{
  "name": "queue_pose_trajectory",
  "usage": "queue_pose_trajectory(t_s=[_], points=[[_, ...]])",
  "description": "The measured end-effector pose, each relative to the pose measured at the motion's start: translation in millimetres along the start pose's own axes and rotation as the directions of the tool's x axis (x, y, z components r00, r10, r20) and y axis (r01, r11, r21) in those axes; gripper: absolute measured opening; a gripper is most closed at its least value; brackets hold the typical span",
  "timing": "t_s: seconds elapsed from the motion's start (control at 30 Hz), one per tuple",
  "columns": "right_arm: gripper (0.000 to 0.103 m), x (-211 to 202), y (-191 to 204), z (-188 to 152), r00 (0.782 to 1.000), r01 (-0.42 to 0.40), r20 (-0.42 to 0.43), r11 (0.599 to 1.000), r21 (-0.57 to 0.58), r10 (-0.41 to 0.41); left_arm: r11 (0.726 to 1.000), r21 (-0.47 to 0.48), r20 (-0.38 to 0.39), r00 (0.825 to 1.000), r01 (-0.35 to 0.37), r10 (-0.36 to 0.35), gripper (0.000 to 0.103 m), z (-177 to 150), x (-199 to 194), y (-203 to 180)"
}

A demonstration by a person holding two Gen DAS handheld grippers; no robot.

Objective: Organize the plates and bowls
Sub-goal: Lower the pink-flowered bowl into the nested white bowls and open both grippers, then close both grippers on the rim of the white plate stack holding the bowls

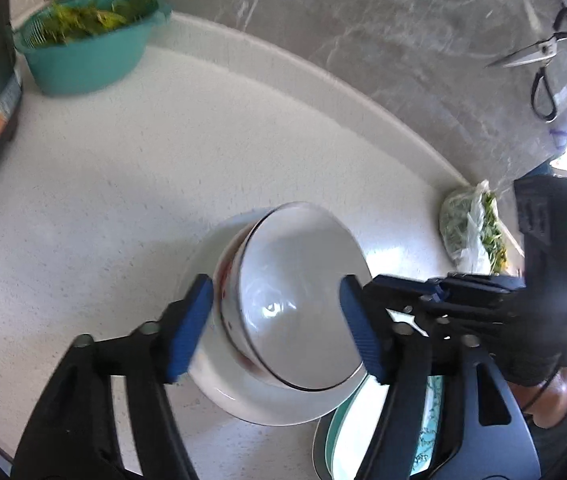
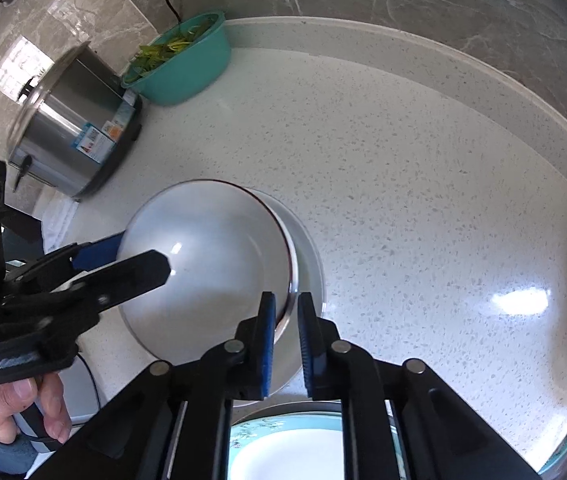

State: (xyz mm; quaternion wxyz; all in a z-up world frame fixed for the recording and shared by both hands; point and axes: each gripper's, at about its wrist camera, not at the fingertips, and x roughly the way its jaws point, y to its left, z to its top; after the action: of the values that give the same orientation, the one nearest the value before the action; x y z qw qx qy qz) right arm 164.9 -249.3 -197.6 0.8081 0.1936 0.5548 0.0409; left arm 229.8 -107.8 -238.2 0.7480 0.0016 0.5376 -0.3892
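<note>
We had the left gripper (image 1: 275,328) w/ fingers spread either side of the white bowl (image 1: 295,300), not pressing it. Right gripper (image 2: 286,344) fingers were clenched on the bowl's rim. Bowl sat tilted in a white plate (image 1: 259,404) on the worktop (image 1: 123,184), nr a teal-rimmed plate (image 2: 283,448).

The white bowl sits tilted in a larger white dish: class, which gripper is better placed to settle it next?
Right. The right gripper is clamped on the white bowl's rim, while the left gripper straddles it with open jaws, pads apart from its sides.
</note>
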Motion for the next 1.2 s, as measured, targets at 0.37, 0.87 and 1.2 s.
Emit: queue_pose_trajectory(t_s=[0.37,0.87,1.2], points=[[0.072,-28.3,-18.9,0.7,0.996,-0.064,0.065,0.998,0.028,0.062,0.998,-0.051,0.031,0.999,0.029,-0.027,0.068,-30.6,-39.3,37.7],[0.075,0.9,-54.5,-0.8,0.991,-0.101,-0.08,0.992,0.079,0.107,0.997,-0.061,-0.091,0.995,-0.042,0.036,0.076,-50.9,-0.9,87.1],[0.061,35.2,-53.6,1.7,0.985,-0.111,-0.127,0.991,0.079,0.12,0.995,-0.059,-0.144,0.987,-0.079,0.07,0.076,-50.5,27.1,99.9]])
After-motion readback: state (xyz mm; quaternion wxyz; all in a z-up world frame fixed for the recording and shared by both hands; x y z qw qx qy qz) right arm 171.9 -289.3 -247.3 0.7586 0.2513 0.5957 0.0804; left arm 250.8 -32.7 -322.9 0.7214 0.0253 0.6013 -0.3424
